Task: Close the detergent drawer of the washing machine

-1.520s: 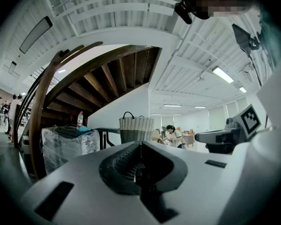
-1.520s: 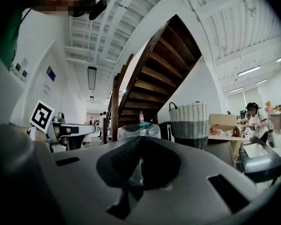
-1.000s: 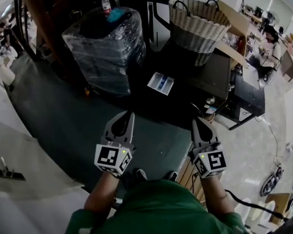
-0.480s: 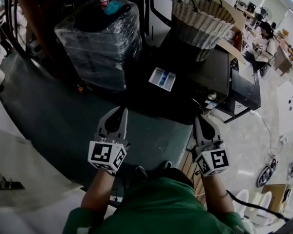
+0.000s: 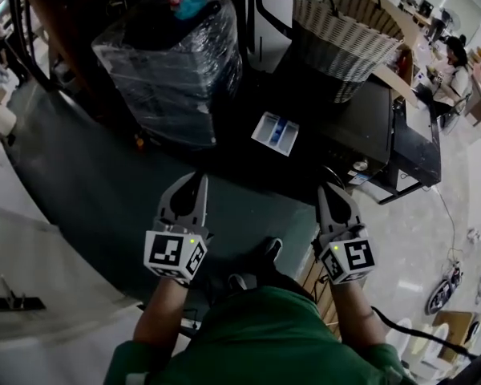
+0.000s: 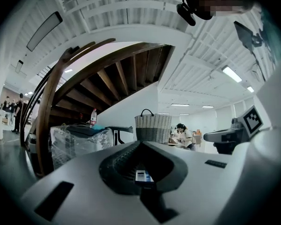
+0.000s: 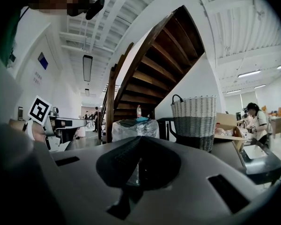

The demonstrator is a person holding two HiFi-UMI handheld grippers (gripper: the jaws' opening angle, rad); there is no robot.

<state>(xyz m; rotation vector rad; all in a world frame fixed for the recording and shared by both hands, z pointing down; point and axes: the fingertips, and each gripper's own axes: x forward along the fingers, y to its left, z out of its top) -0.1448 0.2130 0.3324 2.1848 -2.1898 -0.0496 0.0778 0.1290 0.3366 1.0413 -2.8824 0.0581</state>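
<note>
The detergent drawer [image 5: 275,132] stands pulled out of the dark washing machine [image 5: 361,127], and its white and blue tray faces up. My left gripper [image 5: 192,180] hovers shut and empty over the green floor mat, well short of the drawer and to its lower left. My right gripper [image 5: 331,189] is also shut and empty, below the machine's front corner. In the left gripper view the jaws [image 6: 141,143] meet at their tips, and the drawer [image 6: 141,176] shows small through the hollow behind them. The right gripper [image 7: 139,138] has its jaws together too.
A woven basket [image 5: 346,24] sits on the machine's top. A plastic-wrapped dark appliance [image 5: 170,62] with a bottle on it stands to the left. A wooden staircase [image 6: 107,74] rises behind. A person sits at a desk [image 5: 453,58] at far right. The green mat [image 5: 104,191] lies underfoot.
Both grippers stay shut. The left one has drifted slightly left and back toward me. The head view has shifted, so the drawer sits a little further right in it.
</note>
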